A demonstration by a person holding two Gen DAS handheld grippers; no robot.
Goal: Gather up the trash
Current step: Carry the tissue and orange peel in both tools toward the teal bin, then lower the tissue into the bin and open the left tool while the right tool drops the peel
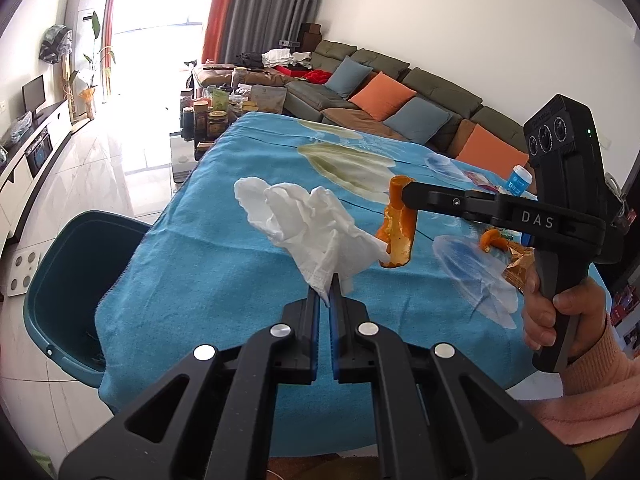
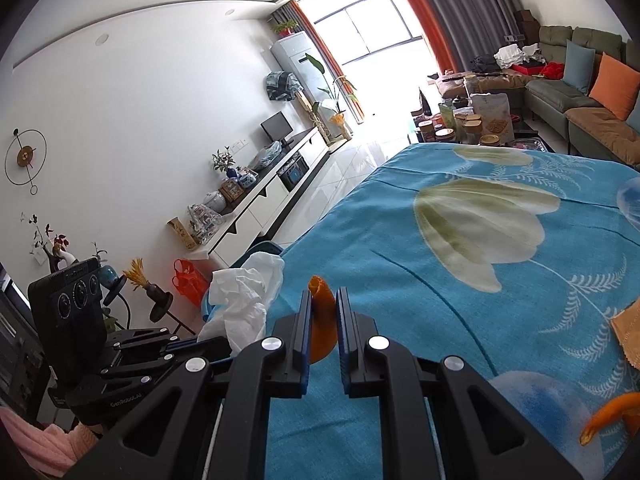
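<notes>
With the left gripper (image 1: 330,284) clamped on the crumpled tissue (image 1: 304,220) and the right gripper (image 2: 322,300) on the orange peel (image 2: 322,320), both should clear the tabletop (image 1: 208,264) edge before releasing over the teal bin (image 1: 68,280).

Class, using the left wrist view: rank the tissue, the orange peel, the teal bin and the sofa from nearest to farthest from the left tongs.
1. tissue, pinched in the left tongs
2. orange peel, just right, held by the right tongs
3. teal bin, left, below the table edge
4. sofa, far back

Two orange peels (image 1: 394,224) (image 1: 491,240) – one crumpled tissue (image 1: 308,224) – one teal bin (image 1: 72,280) – two tools (image 1: 329,292) (image 1: 405,192)
</notes>
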